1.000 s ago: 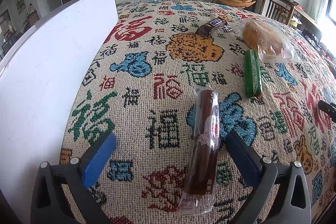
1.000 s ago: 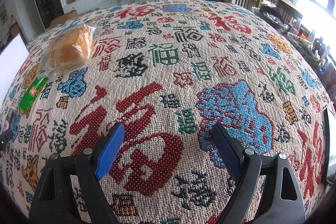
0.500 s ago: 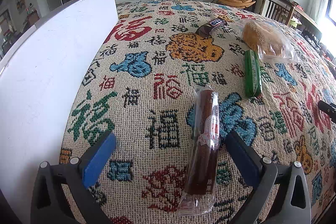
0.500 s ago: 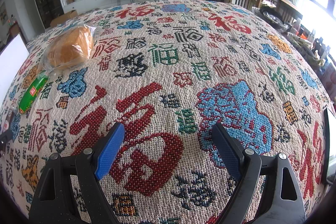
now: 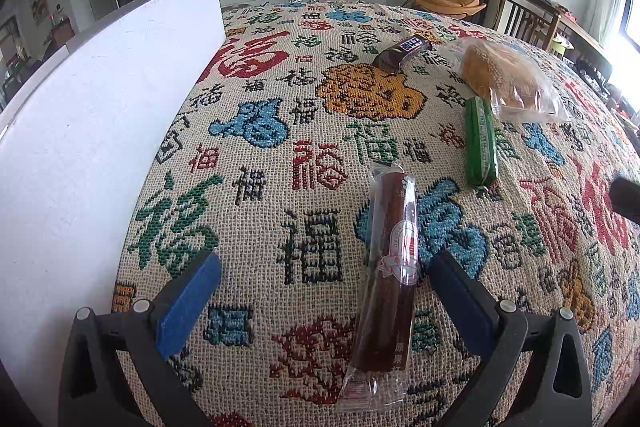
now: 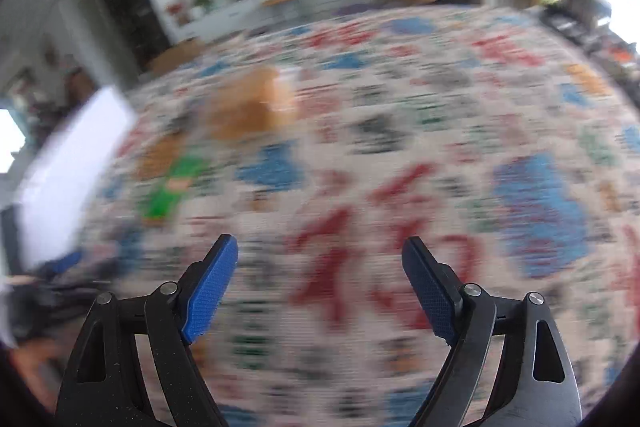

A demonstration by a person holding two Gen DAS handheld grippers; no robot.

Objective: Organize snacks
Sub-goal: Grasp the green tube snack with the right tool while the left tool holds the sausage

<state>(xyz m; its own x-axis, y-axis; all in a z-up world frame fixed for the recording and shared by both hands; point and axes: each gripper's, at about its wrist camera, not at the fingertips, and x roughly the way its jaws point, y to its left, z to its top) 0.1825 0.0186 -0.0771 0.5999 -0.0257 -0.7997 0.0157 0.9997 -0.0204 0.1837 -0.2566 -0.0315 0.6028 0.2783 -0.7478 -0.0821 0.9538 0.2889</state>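
Left gripper [image 5: 324, 269]: black plastic arms, triangular cutouts, silver screws behind each finger; blue textured pads [image 5: 188, 303] on inner faces. Right gripper [image 6: 320, 263]: same build, blue cross-hatched pads [image 6: 211, 290].

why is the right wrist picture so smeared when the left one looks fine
Right wrist view: motion blur streaks the tablecloth, bread bag and green packet, while the right gripper itself stays crisp. Left wrist view: sharp on the long brown snack, with fisheye bulge and window glare at the right edge.
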